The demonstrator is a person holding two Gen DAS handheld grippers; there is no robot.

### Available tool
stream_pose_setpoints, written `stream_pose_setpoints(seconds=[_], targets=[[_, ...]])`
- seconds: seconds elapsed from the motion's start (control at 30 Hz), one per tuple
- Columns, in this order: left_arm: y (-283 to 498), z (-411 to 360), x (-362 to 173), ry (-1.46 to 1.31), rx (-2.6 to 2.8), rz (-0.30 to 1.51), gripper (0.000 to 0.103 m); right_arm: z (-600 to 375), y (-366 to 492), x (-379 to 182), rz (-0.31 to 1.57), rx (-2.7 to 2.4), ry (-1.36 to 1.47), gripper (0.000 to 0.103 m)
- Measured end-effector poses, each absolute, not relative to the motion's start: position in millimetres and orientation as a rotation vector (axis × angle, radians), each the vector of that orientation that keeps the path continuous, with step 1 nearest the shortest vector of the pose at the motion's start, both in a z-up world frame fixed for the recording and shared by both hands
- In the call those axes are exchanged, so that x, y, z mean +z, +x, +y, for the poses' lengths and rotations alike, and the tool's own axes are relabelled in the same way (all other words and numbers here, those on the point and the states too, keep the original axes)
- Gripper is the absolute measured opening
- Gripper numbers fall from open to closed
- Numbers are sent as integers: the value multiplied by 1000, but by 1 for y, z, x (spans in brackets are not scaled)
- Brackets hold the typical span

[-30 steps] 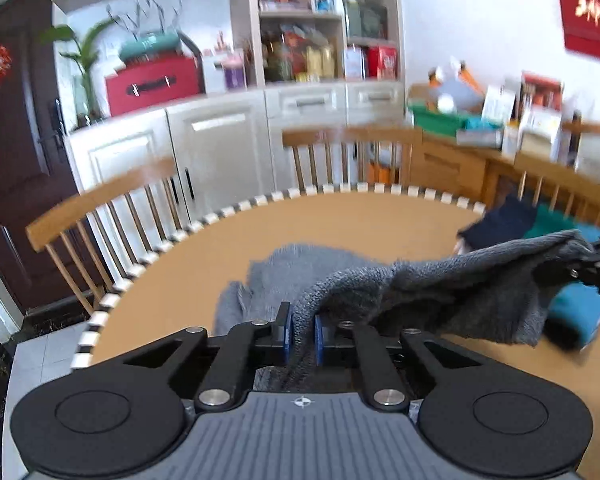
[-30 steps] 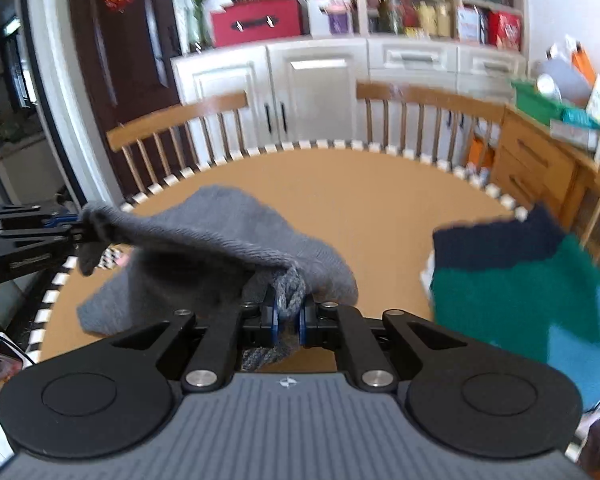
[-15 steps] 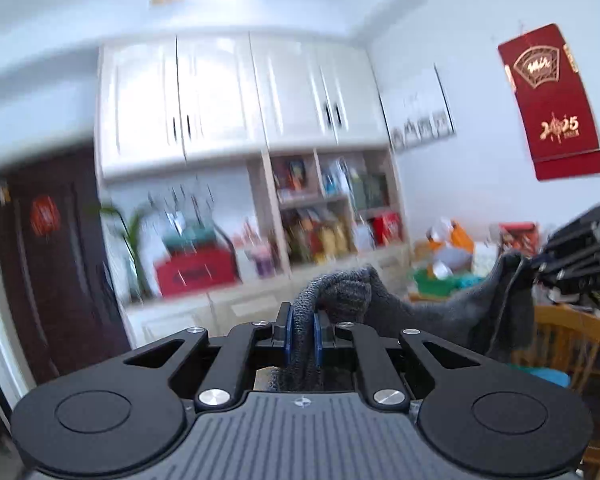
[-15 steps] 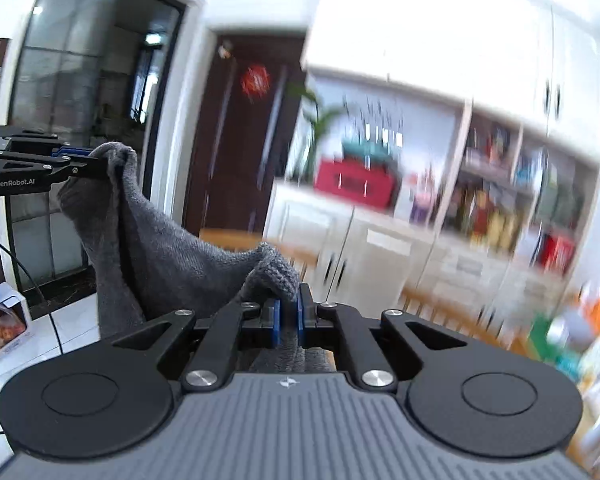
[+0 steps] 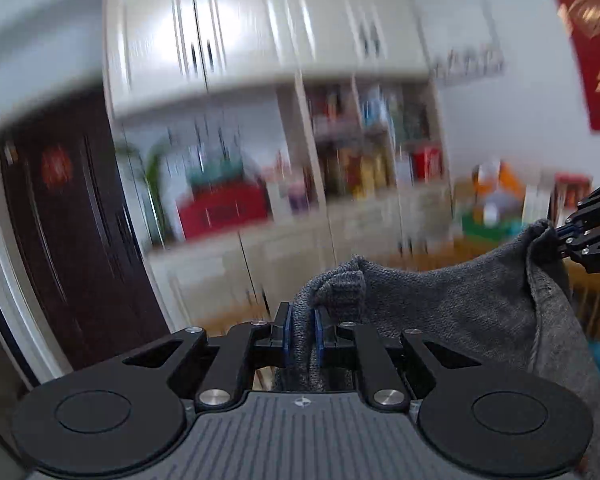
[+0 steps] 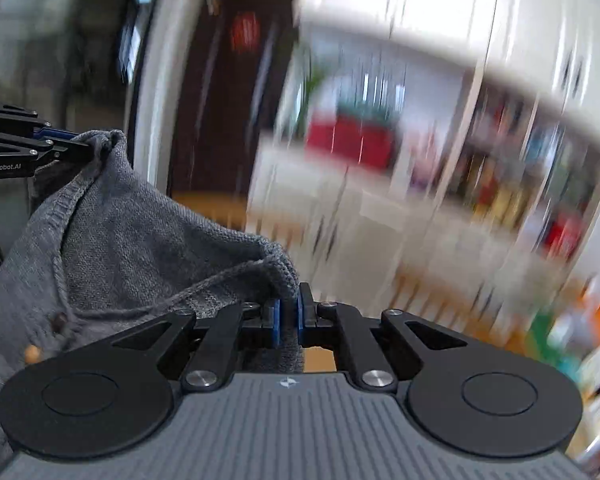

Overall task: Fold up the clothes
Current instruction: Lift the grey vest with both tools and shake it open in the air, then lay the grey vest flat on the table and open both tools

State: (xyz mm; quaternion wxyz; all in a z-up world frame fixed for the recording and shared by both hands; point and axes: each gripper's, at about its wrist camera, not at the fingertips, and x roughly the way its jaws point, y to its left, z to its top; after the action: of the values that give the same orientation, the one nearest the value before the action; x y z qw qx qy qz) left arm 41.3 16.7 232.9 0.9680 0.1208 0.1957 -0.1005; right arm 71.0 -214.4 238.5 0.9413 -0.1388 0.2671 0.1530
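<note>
My left gripper point(image 5: 302, 330) is clamped on a bunched edge of the grey knit cardigan point(image 5: 452, 308), which stretches away to my right gripper point(image 5: 560, 240), pinching its far corner. Only the right wrist view shows the cardigan's buttons point(image 6: 59, 321), hanging lower left; there my right gripper's jaws pinch the ribbed hem.
</note>
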Motion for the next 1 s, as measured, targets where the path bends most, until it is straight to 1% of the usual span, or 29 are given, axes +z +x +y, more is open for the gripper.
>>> stream_pose_setpoints(seconds=[0.07, 0.13, 0.23, 0.27, 0.33, 0.37, 0.4, 0.43, 0.47, 0.5, 0.57, 0.63, 0.73, 0.83, 0.97, 1.0], targets=[[112, 14, 164, 223, -196, 542, 12, -211, 134, 170, 698, 273, -257, 7], [178, 10, 100, 201, -185, 672, 12, -209, 195, 108, 814, 203, -214, 7], [259, -1, 29, 165, -150, 784, 12, -208, 277, 31, 921, 105, -137, 7], [283, -7, 10, 166, -135, 800, 12, -209, 301, 11, 938, 72, -111, 7], [321, -18, -15, 195, -107, 778, 13, -217, 336, -16, 934, -6, -66, 11], [334, -18, -18, 208, -105, 764, 20, -227, 344, -23, 916, -45, -25, 22], [345, -16, -19, 219, -105, 749, 25, -238, 352, -30, 897, -83, 16, 39], [354, -11, -15, 225, -107, 730, 40, -248, 356, -32, 867, -113, 53, 48], [360, -4, -14, 234, -109, 705, 49, -259, 350, -26, 818, -122, 73, 58], [361, 7, -13, 247, -111, 672, 50, -271, 345, -23, 776, -120, 68, 57], [364, 29, -16, 231, -117, 646, 51, -292, 332, -24, 758, -103, 45, 56], [366, 47, -30, 156, -172, 712, 53, -304, 318, -36, 793, -50, 55, 55], [367, 63, -57, 75, -235, 820, 53, -305, 314, -64, 866, -41, 31, 54], [373, 64, -80, 73, -190, 844, 53, -302, 317, -85, 881, -80, 63, 54], [397, 76, -96, -76, -167, 891, 54, -297, 333, -96, 893, -120, 164, 54], [402, 77, -98, -102, -167, 893, 55, -294, 335, -97, 890, -119, 177, 52]])
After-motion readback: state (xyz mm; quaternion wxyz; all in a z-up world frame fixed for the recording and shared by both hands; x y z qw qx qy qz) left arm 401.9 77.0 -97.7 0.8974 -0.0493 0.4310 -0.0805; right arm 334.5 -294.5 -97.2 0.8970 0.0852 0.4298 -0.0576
